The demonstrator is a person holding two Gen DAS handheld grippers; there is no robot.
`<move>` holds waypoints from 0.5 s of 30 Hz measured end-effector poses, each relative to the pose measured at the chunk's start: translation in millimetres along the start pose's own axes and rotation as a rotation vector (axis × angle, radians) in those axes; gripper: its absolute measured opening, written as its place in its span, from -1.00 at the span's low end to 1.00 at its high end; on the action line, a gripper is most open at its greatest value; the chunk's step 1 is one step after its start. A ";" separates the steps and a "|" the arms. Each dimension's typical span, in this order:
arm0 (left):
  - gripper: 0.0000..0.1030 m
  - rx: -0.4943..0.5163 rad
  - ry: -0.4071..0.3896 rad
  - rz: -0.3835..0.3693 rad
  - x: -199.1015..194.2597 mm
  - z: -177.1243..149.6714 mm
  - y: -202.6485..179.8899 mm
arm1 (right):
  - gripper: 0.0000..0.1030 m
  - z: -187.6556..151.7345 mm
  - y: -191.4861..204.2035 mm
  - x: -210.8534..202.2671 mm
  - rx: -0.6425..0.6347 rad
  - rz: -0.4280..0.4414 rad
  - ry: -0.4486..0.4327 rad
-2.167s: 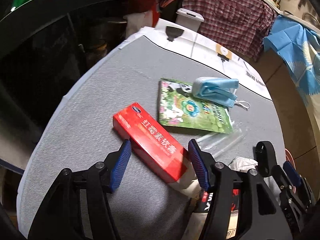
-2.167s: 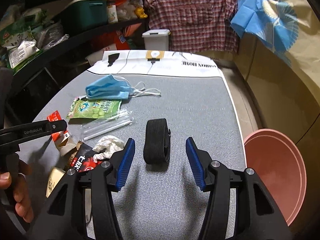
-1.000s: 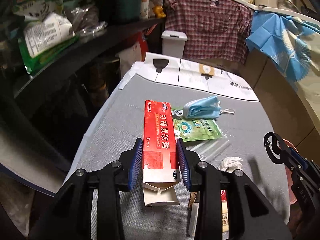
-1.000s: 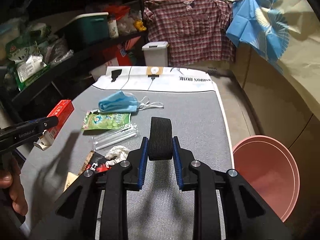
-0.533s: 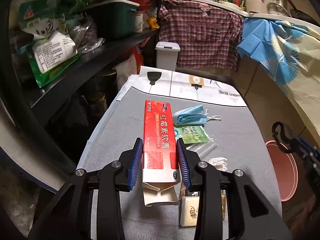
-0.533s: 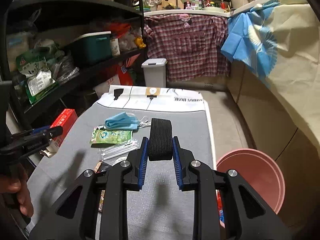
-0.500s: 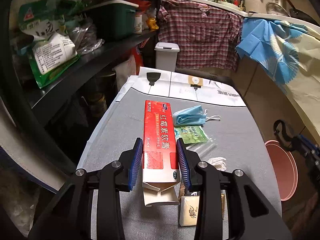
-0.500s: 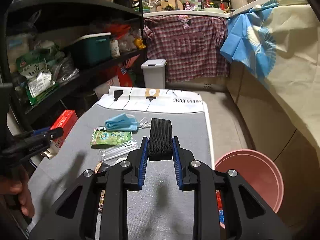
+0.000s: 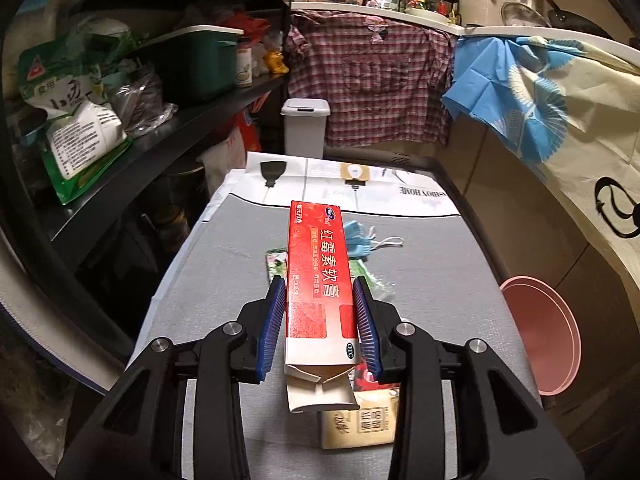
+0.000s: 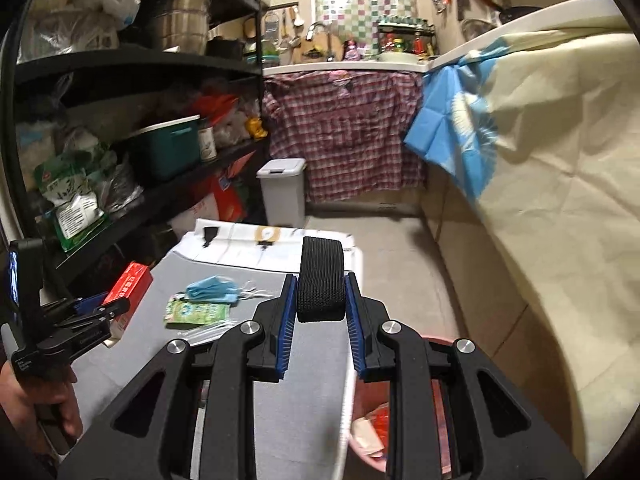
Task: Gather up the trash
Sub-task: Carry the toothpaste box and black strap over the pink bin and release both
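Both grippers now higher above the grey table (image 9: 440, 292) than a second ago. Left gripper (image 9: 320, 312) still clamps the red box (image 9: 320, 280), jaws half closed. Right gripper (image 10: 320, 312) still pinches the black band (image 10: 321, 280), jaws narrow, now nearer the pink bin (image 10: 362, 428) at 5 o'clock. Mask (image 10: 212, 288) and green packet (image 10: 196, 312) unmoved.

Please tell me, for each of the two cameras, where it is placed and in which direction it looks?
Left wrist: sits on the left gripper, facing forward and down over the grey table; its fingers clamp the red box.
Right wrist: sits on the right gripper, facing forward over the table edge and pink bin; its fingers clamp the black band; a hand shows.
Shared: table, red box, blue mask, bin.
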State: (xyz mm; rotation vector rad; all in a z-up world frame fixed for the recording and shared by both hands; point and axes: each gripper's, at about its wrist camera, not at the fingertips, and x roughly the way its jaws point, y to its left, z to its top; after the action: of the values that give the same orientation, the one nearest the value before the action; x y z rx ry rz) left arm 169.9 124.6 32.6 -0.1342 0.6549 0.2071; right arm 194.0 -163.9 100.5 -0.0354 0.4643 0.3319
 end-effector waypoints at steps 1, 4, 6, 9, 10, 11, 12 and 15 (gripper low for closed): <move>-0.32 0.005 0.000 -0.004 0.8 -0.5 -3.7 | -0.53 0.0 -6.9 -2.0 0.006 -0.008 0.000; -0.32 0.017 0.003 -0.016 2.6 -0.9 -12.7 | -0.53 -0.2 -22.2 -5.4 0.012 -0.032 0.003; -0.32 0.023 0.004 -0.026 3.2 -0.4 -19.6 | -0.53 0.9 -32.1 -9.1 0.013 -0.047 -0.002; -0.32 0.037 -0.001 -0.041 3.1 1.0 -29.9 | -0.52 2.8 -46.4 -13.9 0.014 -0.072 -0.012; -0.32 0.042 -0.003 -0.046 3.1 1.3 -32.9 | -0.53 3.0 -50.5 -14.9 0.016 -0.079 -0.013; -0.32 0.048 -0.004 -0.052 3.2 1.9 -36.7 | -0.52 2.9 -56.4 -15.7 0.020 -0.088 -0.013; -0.32 0.054 -0.005 -0.062 3.6 2.3 -41.9 | -0.52 2.4 -62.5 -16.1 0.025 -0.096 -0.012; -0.32 0.068 0.000 -0.086 5.4 3.4 -53.8 | -0.52 -0.8 -78.0 -13.5 0.047 -0.130 -0.006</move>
State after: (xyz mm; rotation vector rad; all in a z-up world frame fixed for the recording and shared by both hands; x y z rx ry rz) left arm 188.6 73.8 35.0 -0.0970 0.6536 0.1020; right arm 207.5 -241.9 102.6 -0.0187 0.4619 0.1931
